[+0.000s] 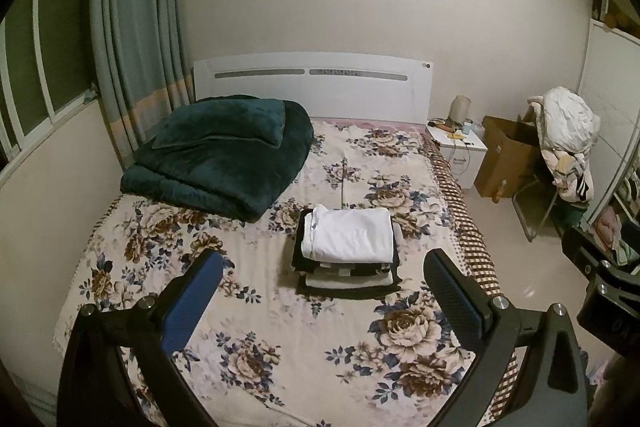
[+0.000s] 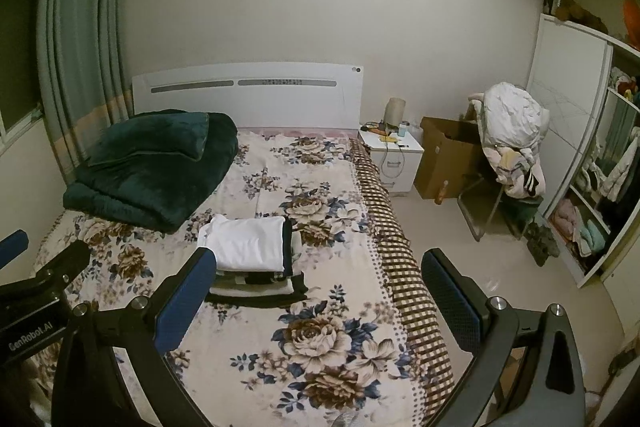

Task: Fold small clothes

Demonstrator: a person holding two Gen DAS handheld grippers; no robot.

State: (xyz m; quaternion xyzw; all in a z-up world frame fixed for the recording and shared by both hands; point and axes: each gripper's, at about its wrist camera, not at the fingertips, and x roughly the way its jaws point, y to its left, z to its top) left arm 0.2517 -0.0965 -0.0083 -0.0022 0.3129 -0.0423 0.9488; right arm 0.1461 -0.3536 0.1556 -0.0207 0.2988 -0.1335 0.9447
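A stack of folded clothes [image 1: 347,255] lies on the floral bedsheet [image 1: 280,327], a white folded garment [image 1: 348,233] on top and dark and striped pieces beneath. In the right wrist view the same stack [image 2: 256,267] sits left of centre, its white garment [image 2: 248,243] uppermost. My left gripper [image 1: 324,291] is held above the near part of the bed, open and empty, short of the stack. My right gripper [image 2: 316,291] is open and empty too, to the right of the stack near the bed's checked edge [image 2: 396,267].
A dark green folded blanket [image 1: 224,155] lies at the head of the bed by the white headboard [image 1: 312,83]. Right of the bed stand a white nightstand [image 2: 394,155], a cardboard box [image 2: 448,159], a chair piled with clothes [image 2: 512,139] and an open wardrobe [image 2: 592,167].
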